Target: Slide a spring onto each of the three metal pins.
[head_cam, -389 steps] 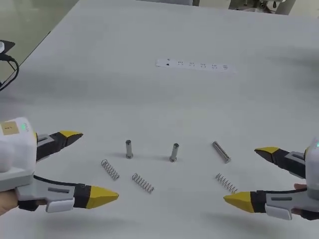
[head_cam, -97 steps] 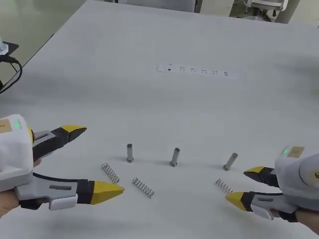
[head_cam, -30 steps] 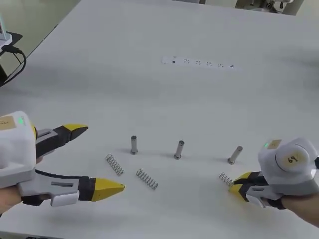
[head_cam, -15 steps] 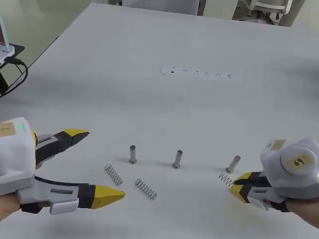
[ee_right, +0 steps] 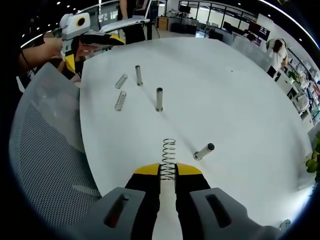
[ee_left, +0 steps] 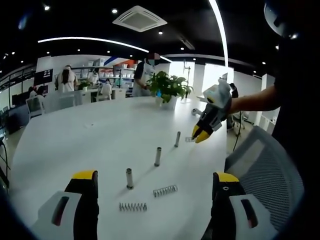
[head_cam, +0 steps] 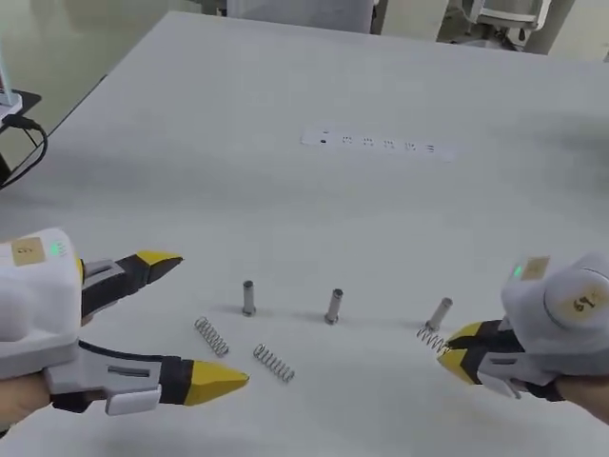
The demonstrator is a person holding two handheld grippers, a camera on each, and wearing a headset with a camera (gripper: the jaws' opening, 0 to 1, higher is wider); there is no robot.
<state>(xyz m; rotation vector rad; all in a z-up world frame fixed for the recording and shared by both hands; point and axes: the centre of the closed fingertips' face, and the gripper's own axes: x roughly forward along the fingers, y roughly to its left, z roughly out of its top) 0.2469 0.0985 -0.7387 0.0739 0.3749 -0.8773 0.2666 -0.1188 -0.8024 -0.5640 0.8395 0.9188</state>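
In the head view, the right gripper point(head_cam: 459, 345) is low over the white table point(head_cam: 381, 219). Its yellow tips are almost together on the near end of the held spring point(head_cam: 430, 338). This spring lies just beside the right pin point(head_cam: 441, 312). The left gripper point(head_cam: 195, 322) hovers at the left side with its jaws wide and empty, apart from all the parts. The left pin point(head_cam: 248, 297) and the middle pin point(head_cam: 333, 306) stand upright and bare. The left spring point(head_cam: 211, 336) and the middle spring point(head_cam: 273, 362) lie on the table in front of them. No pin carries a spring, so I judge that the first of the three fittings is in hand, at the pick-up.

In the left gripper view, the gripper's own jaws are far apart with nothing between them. The three pins make a row going away from the camera. The right gripper is beside the farthest pin, at the end of a forearm that reaches in from the right.

In the right gripper view, the narrow jaws pinch the near coils of the held spring. Its free end points forward, a little to the left of the right pin. That pin seems to lean, with its dark end toward the camera, but with this lens I cannot say for sure.

The next move needs the spring to be lifted and turned, so that its open end comes in line with the pin. Then it can slide on.
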